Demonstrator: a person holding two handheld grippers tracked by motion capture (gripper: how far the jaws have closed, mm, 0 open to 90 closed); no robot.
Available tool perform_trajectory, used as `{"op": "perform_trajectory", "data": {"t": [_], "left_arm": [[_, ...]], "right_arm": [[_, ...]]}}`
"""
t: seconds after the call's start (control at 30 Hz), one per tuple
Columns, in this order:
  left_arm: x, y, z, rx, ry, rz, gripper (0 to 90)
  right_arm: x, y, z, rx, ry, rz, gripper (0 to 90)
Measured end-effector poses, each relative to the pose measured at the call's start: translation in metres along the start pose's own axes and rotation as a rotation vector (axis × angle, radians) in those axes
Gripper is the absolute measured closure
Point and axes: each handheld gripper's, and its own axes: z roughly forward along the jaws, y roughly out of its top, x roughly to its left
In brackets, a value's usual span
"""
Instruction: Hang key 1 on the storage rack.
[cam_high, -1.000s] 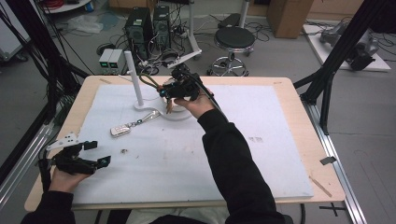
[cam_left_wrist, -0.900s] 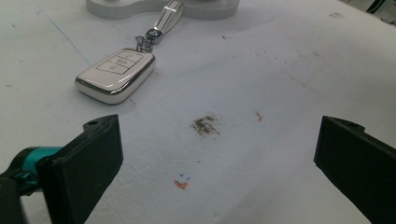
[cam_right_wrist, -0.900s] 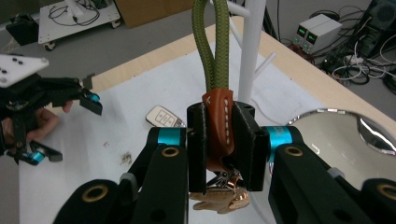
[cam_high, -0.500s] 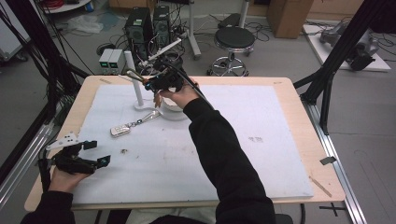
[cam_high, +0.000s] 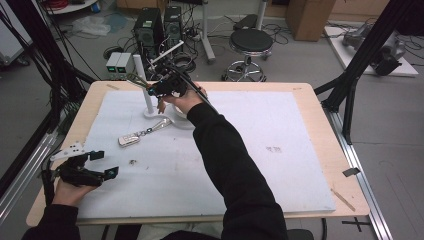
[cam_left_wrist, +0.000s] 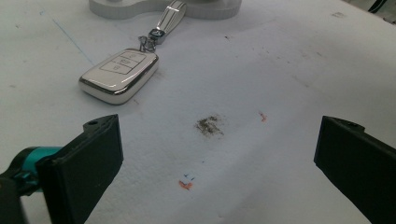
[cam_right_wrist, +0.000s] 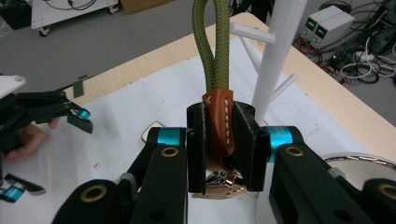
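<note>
Green cord loop (cam_right_wrist: 214, 44) with a brown leather tab (cam_right_wrist: 218, 126) sits between the jaws of the right gripper (cam_right_wrist: 219, 149), and the jaws are pressed together on the tab, so the keychain is clamped. Under the tab a small piece of gold metal (cam_right_wrist: 219, 184) hangs out below the jaws. In the high view the right gripper (cam_high: 167, 86) is at the far side of the table, just beside the white stand (cam_high: 142, 85) with its thin side pegs, and the cord points toward that stand. In the right gripper view the stand (cam_right_wrist: 280, 51) rises close behind the jaws on the right. A car key (cam_high: 131, 139) with a silver strap lies flat on the white mat (cam_high: 280, 150), near the round base of the stand and well apart from both grippers. The left gripper (cam_high: 95, 164) rests low at the near left corner of the table, held in the person's hand, and its jaws stand wide apart with nothing between them. In the left gripper view the car key (cam_left_wrist: 119, 74) lies ahead of the open jaws, not touching them.
</note>
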Motion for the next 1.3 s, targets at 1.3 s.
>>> {"op": "perform_trajectory", "data": {"t": [1.3], "left_arm": [[0.001, 0.001, 0.000, -0.008, -0.006, 0.002, 1.7]], "right_arm": [[-0.024, -0.006, 0.041, 0.037, -0.078, 0.051, 74.8]]}}
